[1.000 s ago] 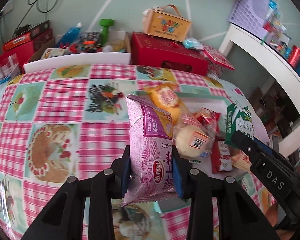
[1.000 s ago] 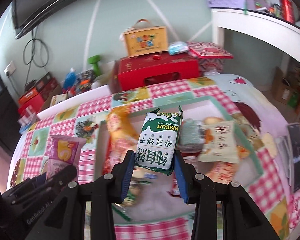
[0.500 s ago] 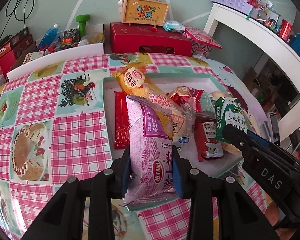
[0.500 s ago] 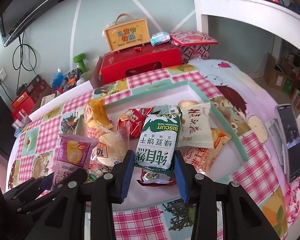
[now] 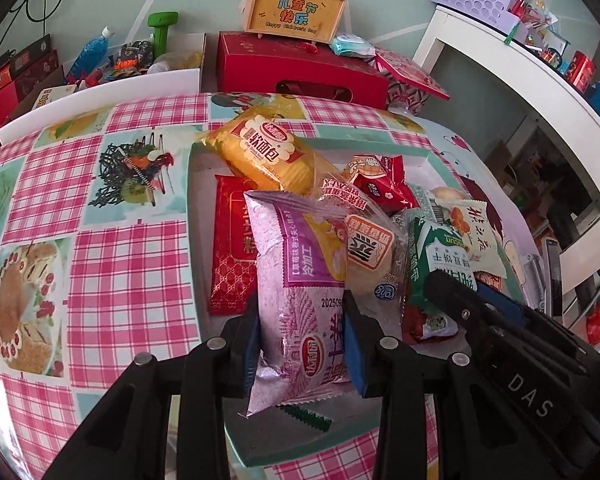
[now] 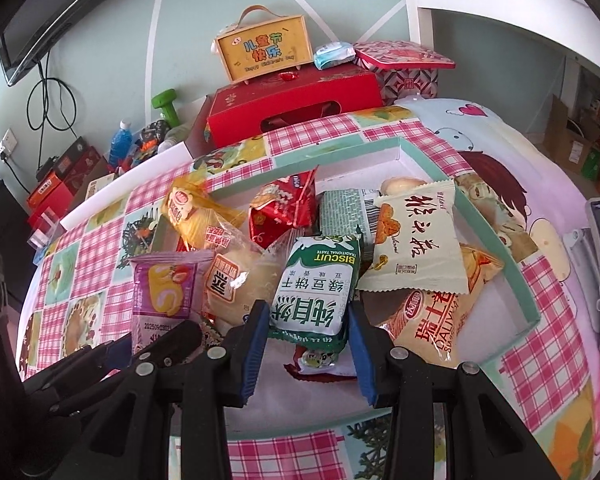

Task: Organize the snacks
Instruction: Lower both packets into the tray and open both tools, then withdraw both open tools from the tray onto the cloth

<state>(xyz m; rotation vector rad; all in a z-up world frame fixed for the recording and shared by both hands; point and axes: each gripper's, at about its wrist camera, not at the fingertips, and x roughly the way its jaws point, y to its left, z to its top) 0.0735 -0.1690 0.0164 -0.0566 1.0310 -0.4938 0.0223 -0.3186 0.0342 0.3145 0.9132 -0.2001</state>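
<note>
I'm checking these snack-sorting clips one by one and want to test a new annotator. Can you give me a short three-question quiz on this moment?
1. True or false: the left gripper is clamped on a purple snack packet.
2. What does the right gripper hold? A) a red triangular packet B) a green and white biscuit packet C) nothing
3. Fill in: both held packets hang over the white tray with the ____ rim.

Key: 1 true; 2 B; 3 green. The tray already holds several snacks, among them a yellow bread packet leaning over its far left corner.
</note>
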